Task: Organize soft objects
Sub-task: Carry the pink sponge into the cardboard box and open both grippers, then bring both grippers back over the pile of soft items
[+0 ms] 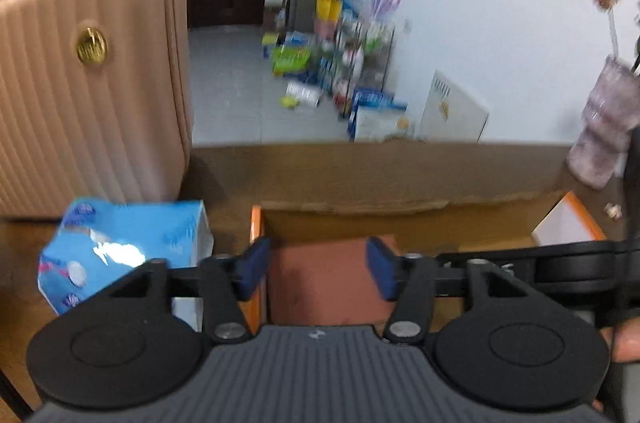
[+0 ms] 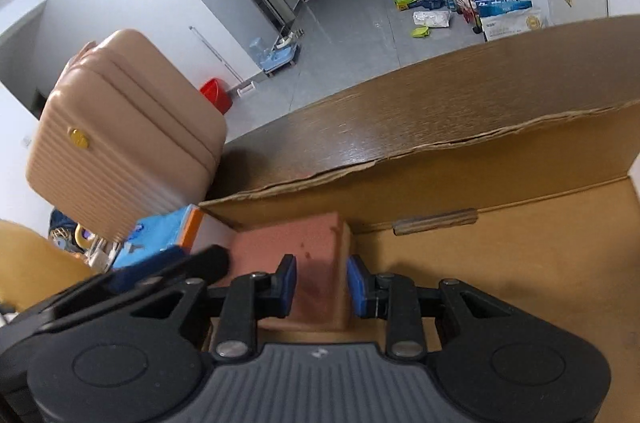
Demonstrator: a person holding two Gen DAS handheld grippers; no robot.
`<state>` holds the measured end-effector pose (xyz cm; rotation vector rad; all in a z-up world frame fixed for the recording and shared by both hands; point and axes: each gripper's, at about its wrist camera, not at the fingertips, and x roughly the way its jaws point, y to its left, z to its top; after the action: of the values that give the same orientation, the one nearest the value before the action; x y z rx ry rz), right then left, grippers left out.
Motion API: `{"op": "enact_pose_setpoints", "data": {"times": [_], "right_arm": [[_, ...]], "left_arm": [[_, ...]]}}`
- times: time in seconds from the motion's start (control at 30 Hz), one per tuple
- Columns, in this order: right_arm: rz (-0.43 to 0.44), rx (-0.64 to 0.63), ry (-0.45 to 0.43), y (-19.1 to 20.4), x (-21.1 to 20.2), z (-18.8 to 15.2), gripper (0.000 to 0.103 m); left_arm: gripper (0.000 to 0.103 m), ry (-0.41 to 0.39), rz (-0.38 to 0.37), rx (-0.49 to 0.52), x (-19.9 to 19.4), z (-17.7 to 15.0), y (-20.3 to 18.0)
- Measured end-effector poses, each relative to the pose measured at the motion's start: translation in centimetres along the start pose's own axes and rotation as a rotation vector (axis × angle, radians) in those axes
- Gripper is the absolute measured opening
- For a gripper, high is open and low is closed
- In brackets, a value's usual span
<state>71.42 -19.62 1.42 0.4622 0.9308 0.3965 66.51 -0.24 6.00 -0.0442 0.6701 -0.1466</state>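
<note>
Pink sponge block (image 2: 316,263) clamped between right gripper (image 2: 321,285) fingers inside cardboard box (image 2: 500,255), left gripper (image 1: 316,269) fingers spread, nothing gripped, blue tissue pack (image 1: 132,243) beside box.

Wooden table (image 2: 400,119) is occupied by open cardboard box (image 2: 500,247), pink suitcase (image 2: 120,139), blue tissue pack (image 1: 128,243).

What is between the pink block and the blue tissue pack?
The box's orange side wall stands between the pink block and the blue tissue pack, seen in the left wrist view.
</note>
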Motion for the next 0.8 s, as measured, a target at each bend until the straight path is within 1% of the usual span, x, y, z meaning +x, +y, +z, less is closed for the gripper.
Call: {"op": "enact_pose_setpoints", "data": {"times": [0.03, 0.1, 0.23, 0.37, 0.43, 0.47, 0.5, 0.53, 0.6, 0.67, 0.73, 0.8], "right_arm": [[0.019, 0.001, -0.005, -0.1, -0.1, 0.1, 0.029], [0.015, 0.000, -0.024, -0.7, -0.4, 0.0, 0.030], [-0.008, -0.010, -0.053, -1.0, -3.3, -0.2, 0.030], [-0.056, -0.069, -0.117, -0.9, -9.3, -0.5, 0.040], [-0.105, -0.114, -0.165, -0.8, -13.1, -1.0, 0.043], [-0.125, -0.138, -0.190, -0.7, -15.0, -1.5, 0.047], [-0.143, -0.159, -0.210, -0.5, -16.8, -2.1, 0.051], [-0.162, -0.181, -0.230, -0.3, -18.5, -2.8, 0.053], [-0.195, -0.220, -0.265, -0.2, -22.0, -4.5, 0.055], [-0.204, -0.248, -0.291, -0.1, -24.8, -6.3, 0.057], [-0.209, -0.267, -0.320, 0.1, -27.5, -8.3, 0.060], [-0.213, -0.302, -0.359, 0.4, -29.7, -10.7, 0.060]], "left_arm": [[0.074, -0.024, -0.007, 0.005, -0.6, 0.0, 0.0], [0.074, -0.061, -0.005, 0.020, -2.0, 0.0, -0.2], [0.075, -0.075, -0.009, 0.036, -4.5, 0.5, -0.5], [0.078, -0.104, -0.003, 0.036, -8.3, 1.0, 0.0], [0.080, -0.121, 0.007, 0.037, -11.2, 0.7, 0.3], [0.082, -0.131, 0.016, 0.040, -12.6, 0.4, 0.4], [0.083, -0.144, 0.031, 0.044, -14.4, 0.0, 0.6], [0.085, -0.153, 0.041, 0.049, -15.8, -0.4, 0.8], [0.085, -0.169, 0.054, 0.064, -19.0, -1.7, 1.1], [0.091, -0.185, 0.055, 0.082, -21.8, -3.1, 1.2], [0.094, -0.213, 0.065, 0.081, -24.8, -5.4, 1.0], [0.094, -0.244, 0.070, 0.088, -27.4, -8.1, 0.7]]}}
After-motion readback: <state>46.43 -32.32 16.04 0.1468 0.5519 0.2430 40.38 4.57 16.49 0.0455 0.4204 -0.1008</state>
